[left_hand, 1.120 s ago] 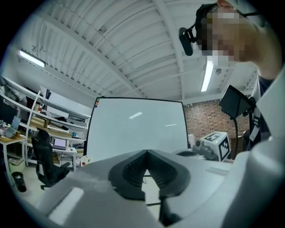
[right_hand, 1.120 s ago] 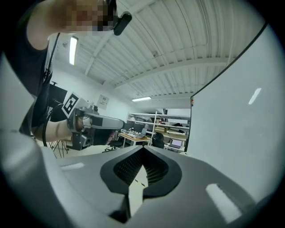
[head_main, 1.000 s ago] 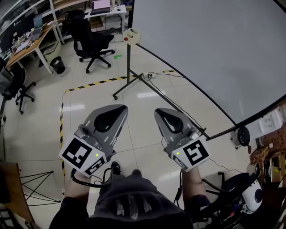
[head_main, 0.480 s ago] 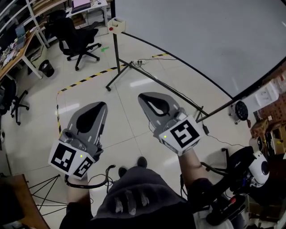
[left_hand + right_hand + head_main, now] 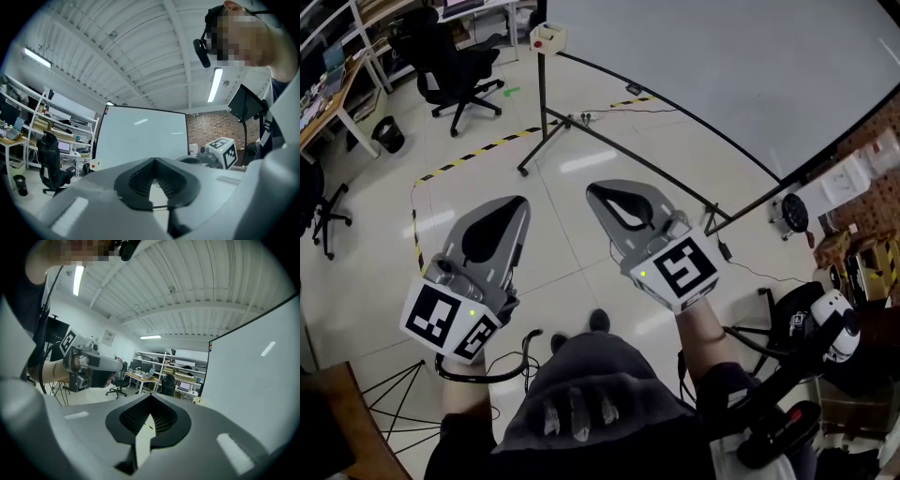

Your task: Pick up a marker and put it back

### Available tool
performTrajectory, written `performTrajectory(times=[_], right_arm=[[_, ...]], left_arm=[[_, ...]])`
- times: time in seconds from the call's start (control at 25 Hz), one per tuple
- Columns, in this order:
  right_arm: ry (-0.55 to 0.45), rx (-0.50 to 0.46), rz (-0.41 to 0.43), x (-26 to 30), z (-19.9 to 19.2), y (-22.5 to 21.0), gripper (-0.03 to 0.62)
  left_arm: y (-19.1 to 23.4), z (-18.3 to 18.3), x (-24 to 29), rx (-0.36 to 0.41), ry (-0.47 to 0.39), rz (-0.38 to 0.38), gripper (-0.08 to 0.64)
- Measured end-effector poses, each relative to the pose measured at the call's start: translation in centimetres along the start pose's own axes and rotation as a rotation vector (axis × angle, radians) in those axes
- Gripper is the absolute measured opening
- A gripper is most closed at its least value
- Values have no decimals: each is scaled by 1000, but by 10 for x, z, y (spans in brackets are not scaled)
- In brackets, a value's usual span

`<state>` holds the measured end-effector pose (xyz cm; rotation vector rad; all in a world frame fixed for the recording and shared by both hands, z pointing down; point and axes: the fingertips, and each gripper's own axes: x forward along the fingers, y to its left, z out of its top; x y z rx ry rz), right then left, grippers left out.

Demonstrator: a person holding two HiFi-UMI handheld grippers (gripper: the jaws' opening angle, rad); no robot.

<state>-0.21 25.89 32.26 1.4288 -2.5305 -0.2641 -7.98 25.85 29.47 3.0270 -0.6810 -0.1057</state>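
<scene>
There's the left tongs [image 5: 519,201] and right tongs [image 5: 593,188], both shut and empty, no marker clearly in sight, perhaps in the box [image 5: 547,37] well ahead: light, stiff, slick I'd judge, so pinch mid-barrel.

Whiteboard [image 5: 703,66] was cut off by the head view's top and right edges. Box [image 5: 546,37] at its left corner: contents were too small to tell, 1 red blob.

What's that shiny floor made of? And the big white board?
The floor looks like glossy pale tile: thin joint lines cross it, and ceiling lights glare off it. The white board looks like a smooth coated panel, probably a whiteboard. It has a thin dark edge, perhaps metal, and light streaks reflect on it in the gripper views.
</scene>
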Motion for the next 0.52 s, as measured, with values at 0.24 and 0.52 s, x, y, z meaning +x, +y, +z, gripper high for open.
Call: performTrajectory(times=[0.24,0.52], right_arm=[[57,-25,-25,-8,1,29,1],[62,-47,-46,-27,7,34,1]], left_arm=[[-14,-16,-15,-20,21,-77,6],[-35,-26,-11,-48,56,-125,6]])
